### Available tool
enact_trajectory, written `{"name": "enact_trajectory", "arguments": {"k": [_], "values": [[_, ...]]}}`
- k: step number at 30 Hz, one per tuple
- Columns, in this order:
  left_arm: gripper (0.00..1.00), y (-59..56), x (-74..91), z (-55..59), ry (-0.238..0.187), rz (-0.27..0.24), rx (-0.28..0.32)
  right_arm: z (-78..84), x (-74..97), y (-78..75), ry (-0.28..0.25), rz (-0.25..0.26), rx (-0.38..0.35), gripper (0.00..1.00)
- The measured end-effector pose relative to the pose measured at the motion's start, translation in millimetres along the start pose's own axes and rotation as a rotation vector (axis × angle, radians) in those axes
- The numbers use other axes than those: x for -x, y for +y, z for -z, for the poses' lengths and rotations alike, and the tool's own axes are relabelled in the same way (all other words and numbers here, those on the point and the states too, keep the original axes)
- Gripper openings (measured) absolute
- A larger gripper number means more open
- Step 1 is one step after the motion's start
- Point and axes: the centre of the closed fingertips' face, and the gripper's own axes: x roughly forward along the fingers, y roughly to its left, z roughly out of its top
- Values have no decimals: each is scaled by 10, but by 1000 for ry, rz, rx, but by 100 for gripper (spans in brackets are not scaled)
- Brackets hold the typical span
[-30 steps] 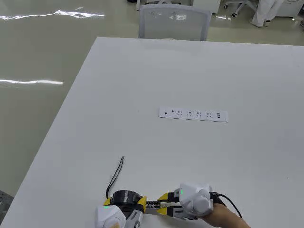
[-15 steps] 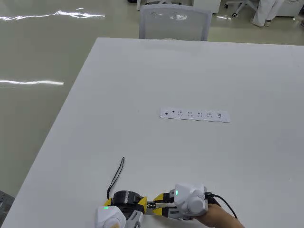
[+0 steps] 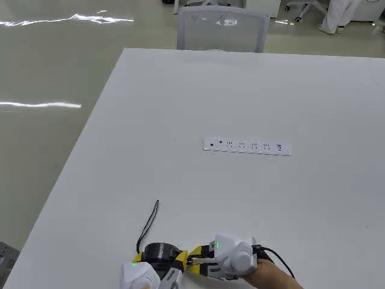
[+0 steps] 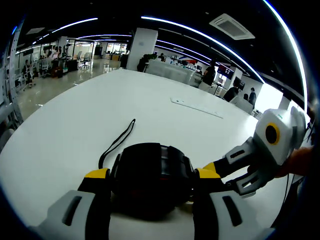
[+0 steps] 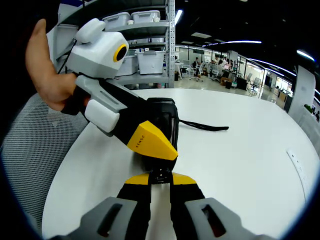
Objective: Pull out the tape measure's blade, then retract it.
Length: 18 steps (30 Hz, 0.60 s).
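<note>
The left gripper [image 4: 152,175] is clamped around the black tape measure [image 3: 159,251] case, 1 yellow-tipped jaw on each side, holding it at the near edge of the white table [image 3: 240,90]. The right gripper [image 5: 161,180] comes in from the right with its 2 jaws pinched together on the blade tip [image 5: 160,173], which sits right at the mouth of the case.

Compared to 1 second back, the right gripper has slid left toward the case. Back then a short stretch of blade showed between them, and now the right jaws are nearly touching the left gripper's right jaw. The left gripper and the case haven't budged.

So the tape measure sits between the left jaws and just left of the right jaws. Its black strap [image 3: 147,224] trails loose across the table toward the far side. Farther out, well apart from all that, a white power strip [image 3: 247,146] lies flat mid-table, and a grey chair [image 3: 221,27] stands at the far edge.
</note>
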Motion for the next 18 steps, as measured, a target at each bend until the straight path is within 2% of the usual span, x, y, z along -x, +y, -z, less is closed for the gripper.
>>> {"name": "enact_trajectory", "arguments": {"k": [8, 18], "values": [[63, -2, 2, 11, -3, 2, 1, -8, -32, 1, -1, -1, 17, 12], [64, -22, 3, 40, -2, 10, -29, 28, -51, 10, 19, 5, 19, 14]]}}
